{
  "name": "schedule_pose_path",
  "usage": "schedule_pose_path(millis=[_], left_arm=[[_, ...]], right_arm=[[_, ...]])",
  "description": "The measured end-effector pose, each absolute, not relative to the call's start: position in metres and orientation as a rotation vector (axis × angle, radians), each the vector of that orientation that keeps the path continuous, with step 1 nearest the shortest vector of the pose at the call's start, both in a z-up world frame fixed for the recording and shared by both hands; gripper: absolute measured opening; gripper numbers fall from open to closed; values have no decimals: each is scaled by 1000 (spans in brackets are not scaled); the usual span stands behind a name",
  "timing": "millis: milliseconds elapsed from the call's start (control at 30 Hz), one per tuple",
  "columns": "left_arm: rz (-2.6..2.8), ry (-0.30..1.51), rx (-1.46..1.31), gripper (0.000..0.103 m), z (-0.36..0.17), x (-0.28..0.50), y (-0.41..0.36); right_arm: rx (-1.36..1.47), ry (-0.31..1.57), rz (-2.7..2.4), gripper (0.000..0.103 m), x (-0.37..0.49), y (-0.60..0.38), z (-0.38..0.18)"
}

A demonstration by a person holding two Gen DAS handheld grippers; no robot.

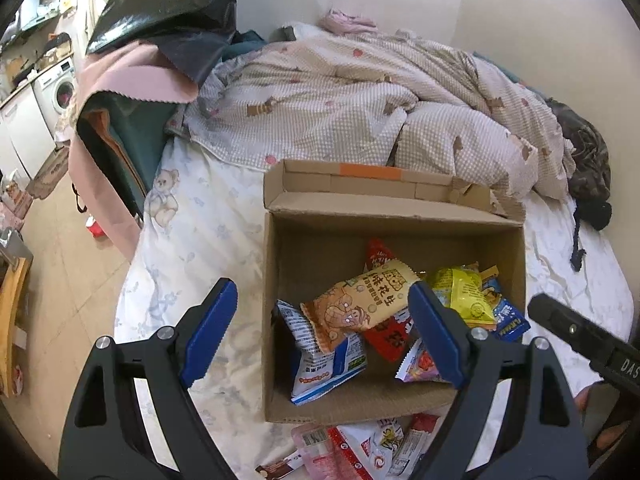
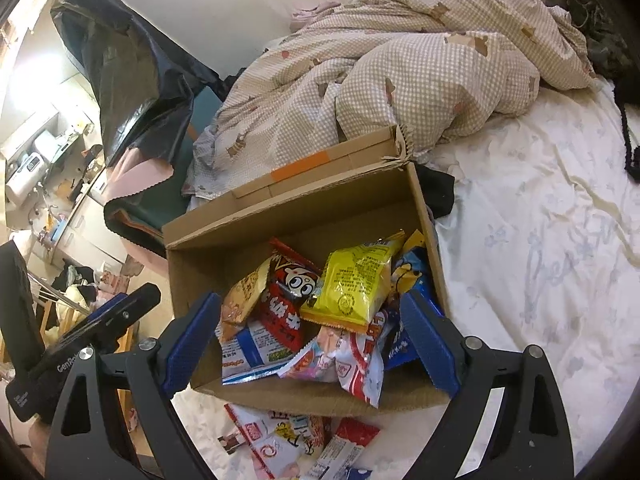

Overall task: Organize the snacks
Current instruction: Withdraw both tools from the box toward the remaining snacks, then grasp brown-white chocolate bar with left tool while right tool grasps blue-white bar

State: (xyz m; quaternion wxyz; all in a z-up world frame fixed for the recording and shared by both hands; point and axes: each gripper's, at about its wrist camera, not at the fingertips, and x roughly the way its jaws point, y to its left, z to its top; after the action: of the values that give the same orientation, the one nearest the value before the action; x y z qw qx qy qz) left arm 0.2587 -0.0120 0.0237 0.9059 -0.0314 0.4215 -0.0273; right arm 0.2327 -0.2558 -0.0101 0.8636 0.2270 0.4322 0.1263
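Note:
An open cardboard box [image 1: 276, 272] [image 2: 188, 276] sits on the bed and holds several snack packets: an orange peanut bag [image 1: 352, 308], a yellow bag [image 2: 356, 280], a red bag [image 2: 284, 300] and a blue-white one [image 1: 320, 360]. More loose packets [image 1: 360, 448] [image 2: 296, 440] lie on the sheet in front of the box. My left gripper [image 1: 320, 332] is open and empty above the box's near left part. My right gripper [image 2: 312, 340] is open and empty above the box's near side.
A rumpled checked quilt [image 1: 360, 96] lies behind the box. A black plastic bag [image 1: 168, 4] and pink cloth [image 1: 136, 76] hang at the bed's left edge. The floor with clutter and a washing machine [image 1: 60, 88] lies to the left. White sheet [image 2: 540, 260] stretches right of the box.

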Motion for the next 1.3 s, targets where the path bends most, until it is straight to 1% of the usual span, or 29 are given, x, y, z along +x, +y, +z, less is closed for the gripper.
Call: schedule_pose_path(millis=[167, 367, 633, 867, 1033, 1133, 1300], left_arm=[[-43, 867, -126, 85, 31, 245, 2], [-33, 867, -158, 85, 31, 232, 11], [13, 846, -148, 85, 31, 213, 21], [-27, 884, -36, 85, 21, 208, 10], [29, 878, -79, 85, 22, 197, 19], [45, 924, -87, 85, 17, 195, 20], [-31, 922, -83, 85, 17, 177, 17]], right_arm=[[473, 909, 303, 93, 213, -256, -3], [424, 864, 290, 93, 189, -255, 7], [382, 831, 234, 93, 156, -259, 10], [346, 837, 203, 93, 141, -258, 5], [300, 847, 192, 93, 132, -257, 0], [322, 871, 175, 93, 126, -265, -7], [372, 904, 114, 93, 119, -282, -15]])
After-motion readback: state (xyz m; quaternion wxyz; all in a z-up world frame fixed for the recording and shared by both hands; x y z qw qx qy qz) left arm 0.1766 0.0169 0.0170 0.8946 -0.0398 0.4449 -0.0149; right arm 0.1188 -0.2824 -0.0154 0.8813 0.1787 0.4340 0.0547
